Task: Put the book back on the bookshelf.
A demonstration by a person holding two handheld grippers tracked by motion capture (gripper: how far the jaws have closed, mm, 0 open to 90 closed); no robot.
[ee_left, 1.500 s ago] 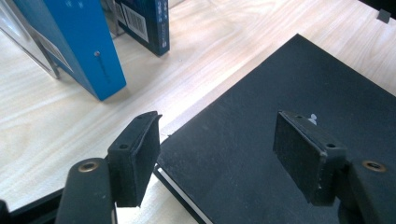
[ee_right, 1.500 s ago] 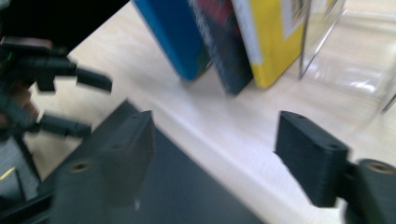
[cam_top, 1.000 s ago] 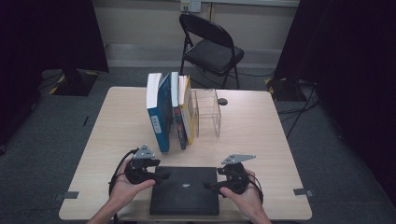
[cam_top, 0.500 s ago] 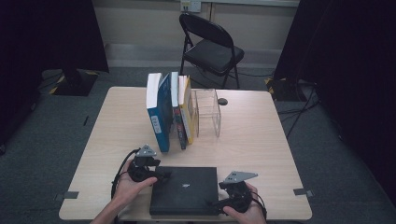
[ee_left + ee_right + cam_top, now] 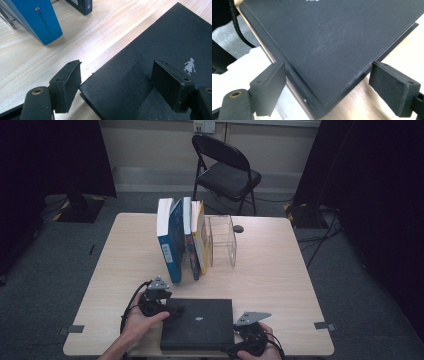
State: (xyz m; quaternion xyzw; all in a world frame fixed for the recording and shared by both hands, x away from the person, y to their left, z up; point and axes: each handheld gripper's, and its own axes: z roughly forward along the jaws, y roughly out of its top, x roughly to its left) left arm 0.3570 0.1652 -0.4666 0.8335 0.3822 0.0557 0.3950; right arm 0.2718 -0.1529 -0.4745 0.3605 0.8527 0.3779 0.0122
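Note:
A black hardcover book (image 5: 197,324) lies flat near the table's front edge. My left gripper (image 5: 172,312) is open at the book's left side. In the left gripper view its jaws (image 5: 118,86) straddle a corner of the black book (image 5: 155,50), one over the wood and one over the cover. My right gripper (image 5: 234,350) is open at the book's front right corner. In the right gripper view that gripper (image 5: 327,87) has the corner of the black book (image 5: 332,37) between its spread jaws, at the table's edge.
Several upright books (image 5: 180,240) lean against a clear acrylic holder (image 5: 222,240) at mid-table. The blue book (image 5: 37,20) stands just beyond my left gripper. A small dark object (image 5: 238,228) lies at the back. A folding chair (image 5: 225,170) stands behind the table (image 5: 280,280).
My right gripper has pulled back from the book's right edge to its front right corner at the table's edge. The left gripper and the book have barely moved.

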